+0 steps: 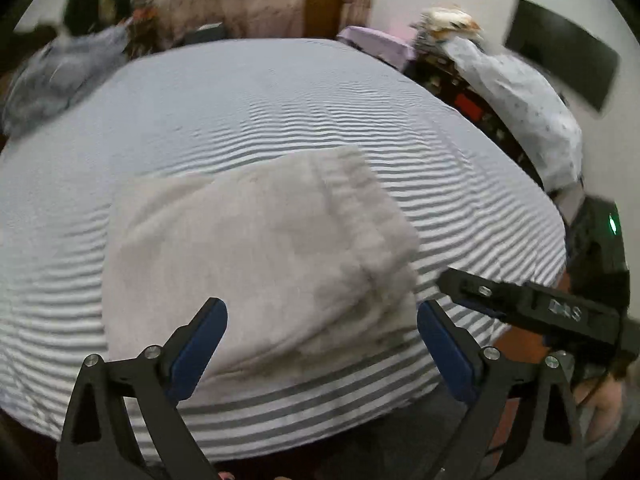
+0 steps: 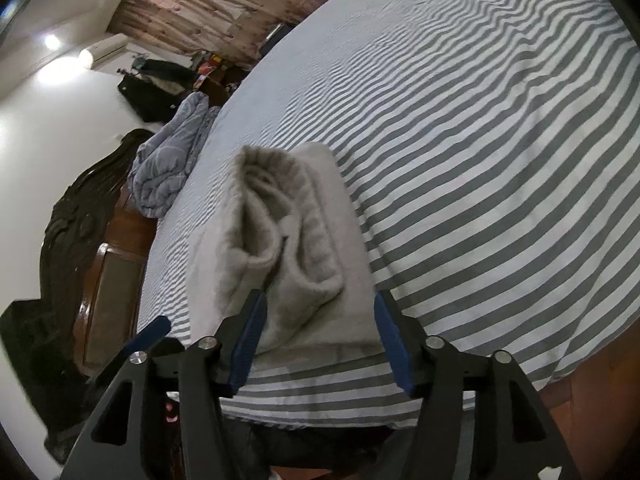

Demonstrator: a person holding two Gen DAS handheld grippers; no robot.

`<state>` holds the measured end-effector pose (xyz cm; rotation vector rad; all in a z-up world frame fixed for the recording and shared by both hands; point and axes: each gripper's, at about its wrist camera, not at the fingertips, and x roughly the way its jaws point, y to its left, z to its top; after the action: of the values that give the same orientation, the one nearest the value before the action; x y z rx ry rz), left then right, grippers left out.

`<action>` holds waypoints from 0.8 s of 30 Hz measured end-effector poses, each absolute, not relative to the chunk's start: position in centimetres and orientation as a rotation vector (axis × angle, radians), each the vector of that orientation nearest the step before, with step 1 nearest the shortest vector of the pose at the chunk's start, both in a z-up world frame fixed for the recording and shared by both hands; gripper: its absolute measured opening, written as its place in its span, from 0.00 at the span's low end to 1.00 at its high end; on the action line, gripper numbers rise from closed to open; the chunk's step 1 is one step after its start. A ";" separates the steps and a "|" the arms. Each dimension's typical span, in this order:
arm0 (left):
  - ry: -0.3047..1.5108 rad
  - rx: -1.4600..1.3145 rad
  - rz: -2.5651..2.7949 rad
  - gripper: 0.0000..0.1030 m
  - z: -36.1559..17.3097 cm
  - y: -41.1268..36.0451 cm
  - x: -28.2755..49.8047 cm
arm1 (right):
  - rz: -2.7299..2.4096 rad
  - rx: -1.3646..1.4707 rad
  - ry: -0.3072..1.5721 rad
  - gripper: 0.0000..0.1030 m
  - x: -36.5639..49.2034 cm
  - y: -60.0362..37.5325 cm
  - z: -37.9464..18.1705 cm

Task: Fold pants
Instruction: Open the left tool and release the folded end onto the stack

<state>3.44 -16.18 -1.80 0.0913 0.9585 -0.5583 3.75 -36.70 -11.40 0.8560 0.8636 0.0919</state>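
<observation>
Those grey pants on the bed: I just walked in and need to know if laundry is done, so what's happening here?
A person holding a gripper in each hand is folding them. The grey pants lie folded into a compact bundle near the edge of the striped bed. The left gripper is open above them, holding nothing. The right gripper straddles the bundle's near end, jaws apart, not clamping.

Striped bed (image 2: 480, 120), dark carved headboard (image 2: 76, 216), patterned curtains (image 2: 224, 4), white walls (image 2: 52, 120).
</observation>
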 end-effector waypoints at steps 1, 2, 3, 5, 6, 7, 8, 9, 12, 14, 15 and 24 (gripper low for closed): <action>0.964 0.069 -0.548 0.93 -1.7 -15.4 3.8 | 0.106 0.849 0.865 0.58 3.9 -36.2 -11.3; 0.969 0.038 -0.523 0.93 -1.8 -14.0 4.6 | 0.115 0.845 0.867 0.59 3.9 -35.9 -11.3; 0.976 0.012 -0.500 0.93 -1.8 -12.9 5.1 | 0.126 0.844 0.870 0.61 3.9 -35.7 -11.4; 0.987 -0.032 -0.467 0.93 -2.1 -11.1 5.9 | 0.151 0.843 0.886 0.65 4.4 -34.9 -11.7; 1.001 -0.076 -0.440 0.93 -2.4 -9.6 6.6 | 0.157 0.842 0.897 0.66 4.6 -34.4 -11.8; 1.010 -0.109 -0.423 0.93 -2.6 -8.5 7.1 | 0.163 0.841 0.908 0.67 4.9 -34.0 -12.1; 1.015 -0.128 -0.412 0.93 -2.9 -7.9 7.4 | 0.169 0.841 0.916 0.68 5.1 -33.7 -12.2; 1.019 -0.153 -0.394 0.93 -3.1 -7.0 7.8 | 0.173 0.843 0.927 0.68 5.5 -33.3 -12.5; 1.020 -0.183 -0.345 0.93 -3.9 -4.6 8.8 | 0.177 0.854 0.931 0.73 6.3 -32.7 -13.0; 1.032 -0.203 -0.329 0.93 -4.4 -3.3 9.2 | 0.179 0.868 0.912 0.77 6.9 -32.5 -13.0; 1.048 -0.221 -0.316 0.93 -4.8 -2.5 9.6 | 0.183 0.879 0.907 0.81 7.2 -32.4 -13.0; 1.054 -0.234 -0.241 0.93 -7.0 0.2 10.5 | 0.115 0.944 0.896 0.85 10.1 -32.1 -14.2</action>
<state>10.49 0.16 -6.96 -0.2339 1.0536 -0.2407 10.13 -32.05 -14.16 0.9441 0.8963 0.1152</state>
